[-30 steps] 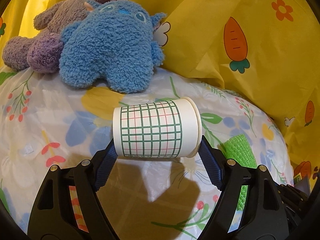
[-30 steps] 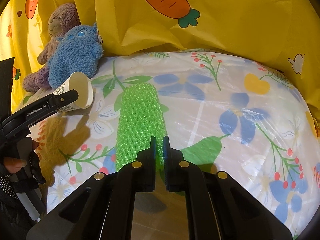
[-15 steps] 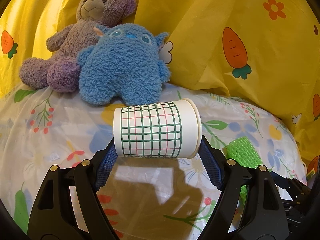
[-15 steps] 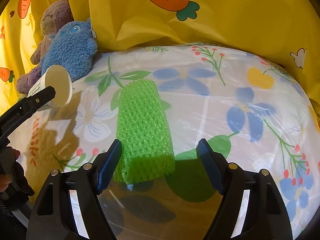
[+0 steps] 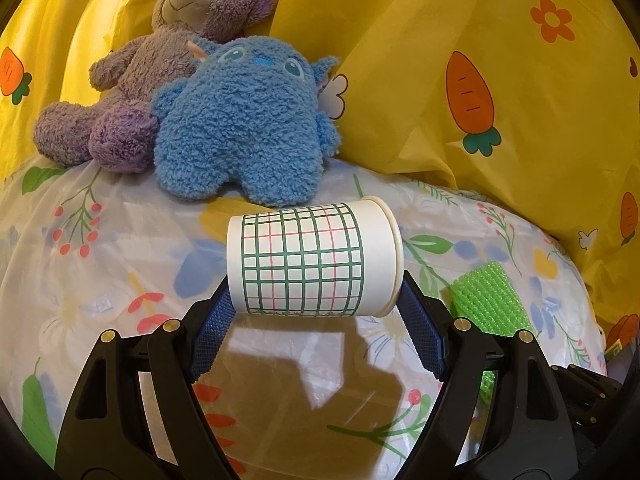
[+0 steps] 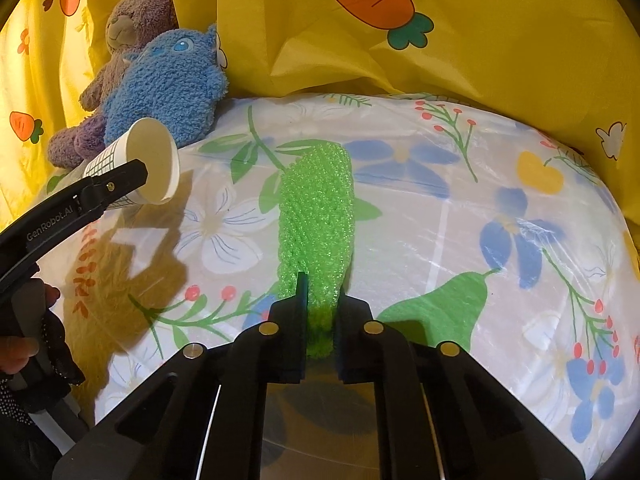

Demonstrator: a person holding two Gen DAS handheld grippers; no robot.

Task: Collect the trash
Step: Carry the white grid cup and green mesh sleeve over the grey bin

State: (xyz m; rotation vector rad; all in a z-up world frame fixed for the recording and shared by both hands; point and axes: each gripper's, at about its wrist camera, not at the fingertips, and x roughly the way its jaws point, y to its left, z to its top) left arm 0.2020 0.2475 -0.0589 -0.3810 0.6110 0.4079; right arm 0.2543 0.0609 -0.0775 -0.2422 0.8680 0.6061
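since half a second ago my right gripper point(image 6: 322, 300) has gone from wide open around the green foam net point(image 6: 316, 216) to pinched nearly closed on its near end, and my left gripper point(image 5: 316, 312) has lifted a little, so the two plush toys sit lower in its view.

my left gripper is held partly open at the width of the paper cup point(image 5: 314, 262), which lies sideways between the blue pads, base against one and rim against the other, clear of the desk point(image 6: 460, 240) and casting a shadow on the floral plastic cover. the net lies flat on that cover, stretching away from my right fingers towards the yellow curtain point(image 6: 520, 40), with only its nearest edge squeezed between them.

the risks, as i judge them: the net is soft, springy foam and i have only a small bite of it, so a quick lift could let it slip out or stretch and spring free. the plastic cover is thin and wrinkled beneath the net, and if my fingertips have caught a fold of it too, pulling up would drag the cover. the cup is held end to end, a light grip on thin paper; squeezing harder could crush it, while tilting the gripper could let it roll out. the blue plush toy point(image 5: 244, 124) and purple teddy bear point(image 5: 160, 64) sit just behind the cup, so a forward swing could knock them.
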